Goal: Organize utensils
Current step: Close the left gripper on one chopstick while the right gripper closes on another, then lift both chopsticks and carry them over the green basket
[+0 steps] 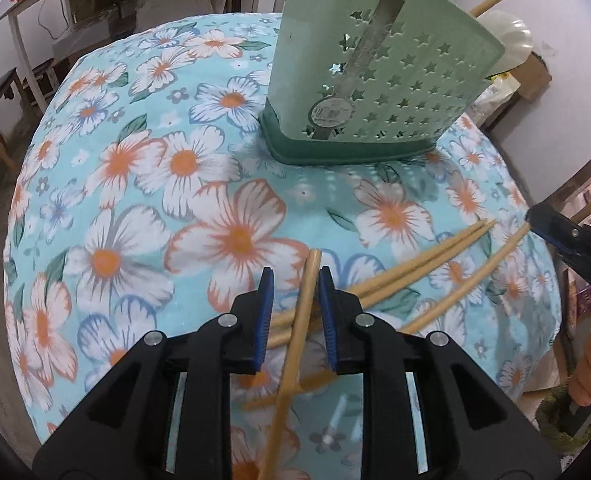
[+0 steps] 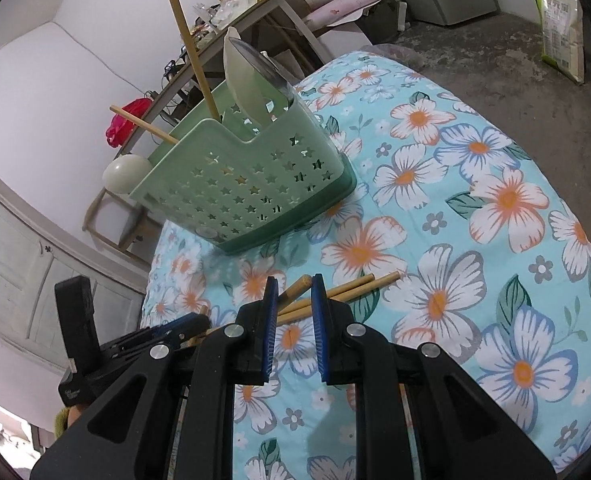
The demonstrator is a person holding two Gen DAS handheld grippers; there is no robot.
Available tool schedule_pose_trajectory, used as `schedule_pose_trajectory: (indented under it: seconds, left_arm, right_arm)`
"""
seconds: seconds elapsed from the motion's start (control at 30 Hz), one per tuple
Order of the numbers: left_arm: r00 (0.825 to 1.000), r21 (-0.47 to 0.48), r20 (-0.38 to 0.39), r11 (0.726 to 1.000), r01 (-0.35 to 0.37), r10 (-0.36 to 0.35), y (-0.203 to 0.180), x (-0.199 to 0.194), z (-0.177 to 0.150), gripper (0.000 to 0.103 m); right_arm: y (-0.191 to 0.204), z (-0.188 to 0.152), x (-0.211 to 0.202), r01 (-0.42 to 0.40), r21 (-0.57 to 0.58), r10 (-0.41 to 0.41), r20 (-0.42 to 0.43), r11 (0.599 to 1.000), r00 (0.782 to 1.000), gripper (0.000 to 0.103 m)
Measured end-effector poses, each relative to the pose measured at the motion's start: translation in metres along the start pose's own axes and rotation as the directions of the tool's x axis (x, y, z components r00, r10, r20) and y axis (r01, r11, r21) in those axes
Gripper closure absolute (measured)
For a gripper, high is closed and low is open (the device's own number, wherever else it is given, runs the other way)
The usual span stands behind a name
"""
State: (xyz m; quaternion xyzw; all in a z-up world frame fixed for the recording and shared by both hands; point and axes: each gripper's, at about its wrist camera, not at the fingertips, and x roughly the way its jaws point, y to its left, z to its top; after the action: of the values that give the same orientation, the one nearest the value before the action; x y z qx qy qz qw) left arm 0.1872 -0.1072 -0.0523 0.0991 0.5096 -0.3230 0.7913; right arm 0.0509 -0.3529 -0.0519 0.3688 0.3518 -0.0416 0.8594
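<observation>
From the left wrist, the left gripper (image 1: 295, 276) stands released, jaws slightly apart, with a long chopstick (image 1: 301, 320) running up between the pads without being pinched. It looks free to slide out and drop back among the loose chopsticks (image 1: 427, 260) that fan out just right of the fingertips on the floral cloth (image 1: 135, 200). Closing now could catch it off-centre, so it swivels. The green star-punched holder (image 1: 375, 80) stands well ahead of the jaws, slightly right. At the far right, the right gripper (image 1: 543, 224) sits at the end of another stick. From the right wrist, the right gripper (image 2: 293, 284) is narrowly parted around an angled chopstick (image 2: 295, 289); I cannot tell whether the pads press on it. Held by its end at a slant, it could pivot or slip during the carry. The holder (image 2: 247, 184) sits ahead and left of these jaws, already crowded by a white ladle (image 2: 251, 76) and upright sticks, which an incoming tip may strike.
</observation>
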Motion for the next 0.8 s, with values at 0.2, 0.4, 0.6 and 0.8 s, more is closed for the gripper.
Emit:
schedule_pose_trajectory:
  seconds: [0.2, 0.4, 0.6, 0.8]
  left_arm:
    - [0.999, 0.017, -0.033, 0.999, 0.036, -0.035, 0.004, 0.013, 0.014, 0.094]
    - [0.995, -0.05, -0.004, 0.994, 0.102, -0.102, 0.019, 0.001, 0.02, 0.098]
    - [0.982, -0.07, 0.118, 0.986, 0.154, -0.145, 0.025, -0.047, 0.029, 0.098]
    - [0.947, -0.043, 0.252, 0.976, 0.215, -0.198, 0.02, -0.102, 0.04, 0.098]
  right_arm:
    - [-0.002, 0.0, 0.0, -0.001, 0.013, 0.001, -0.003, 1.0, 1.0, 0.086]
    - [-0.006, 0.001, -0.002, -0.001, 0.024, 0.001, 0.005, 1.0, 1.0, 0.086]
    - [-0.007, 0.009, -0.015, -0.018, 0.011, 0.018, 0.049, 1.0, 0.999, 0.087]
    - [-0.009, 0.025, -0.042, -0.055, 0.003, 0.054, 0.127, 0.998, 0.99, 0.091]
